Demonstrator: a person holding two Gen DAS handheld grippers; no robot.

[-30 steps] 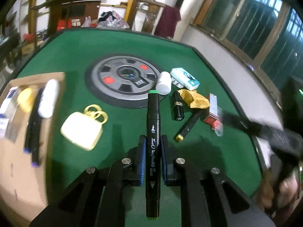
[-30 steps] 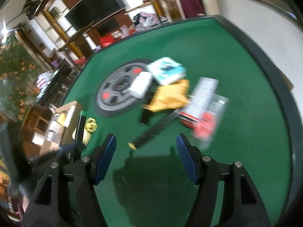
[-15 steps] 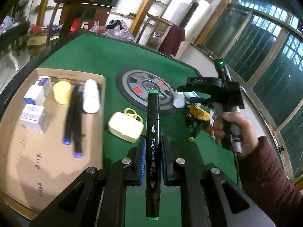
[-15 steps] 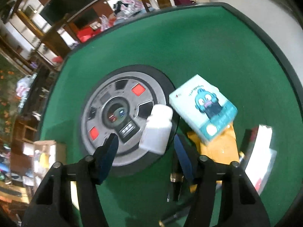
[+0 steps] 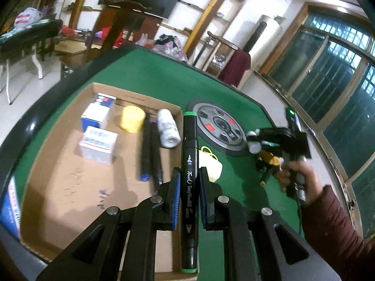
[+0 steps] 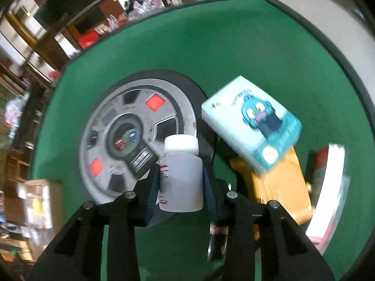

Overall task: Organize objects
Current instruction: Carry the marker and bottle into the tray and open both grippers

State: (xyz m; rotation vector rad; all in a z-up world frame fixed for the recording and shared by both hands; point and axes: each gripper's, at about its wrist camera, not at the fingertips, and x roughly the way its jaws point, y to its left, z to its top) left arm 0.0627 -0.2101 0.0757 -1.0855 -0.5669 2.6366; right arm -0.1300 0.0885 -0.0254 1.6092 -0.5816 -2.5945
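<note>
Item 1: black marker (image 5: pixel 189 182), green-capped at both ends, clamped between the blue pads of the left gripper (image 5: pixel 189 199). Long axis runs up the frame along the fingers, far cap toward the upper centre. A second ago it stood over bare green felt short of the wheel-pattern mat; half a second ago the box had come into the left of the frame; it now hangs over the right wall of the cardboard box (image 5: pixel 70 187), which fills the lower left of the left wrist view.

Item 2: white bottle (image 6: pixel 181 175), white cap pointing up the frame, long axis along the fingers of the right gripper (image 6: pixel 180 187). Jaws closing, the pads against both flanks of the bottle. Half a second ago the jaws stood wide with the bottle lying slanted ahead of them; a second ago it was far up the frame.

Box contents: two white cartons (image 5: pixel 98 126), yellow tub (image 5: pixel 131 119), two dark pens (image 5: pixel 150 154), white bottle lying flat (image 5: pixel 167 131). Bare cardboard across the lower left.

Table: green felt (image 6: pixel 234 46), wheel-pattern mat (image 6: pixel 131 138) just left of the held bottle. Teal cartoon box (image 6: pixel 253 124) and yellow packet (image 6: pixel 281 187) close on its right; open felt beyond the mat toward the upper frame. Pale yellow case (image 5: pixel 214 166) just right of the box wall.
</note>
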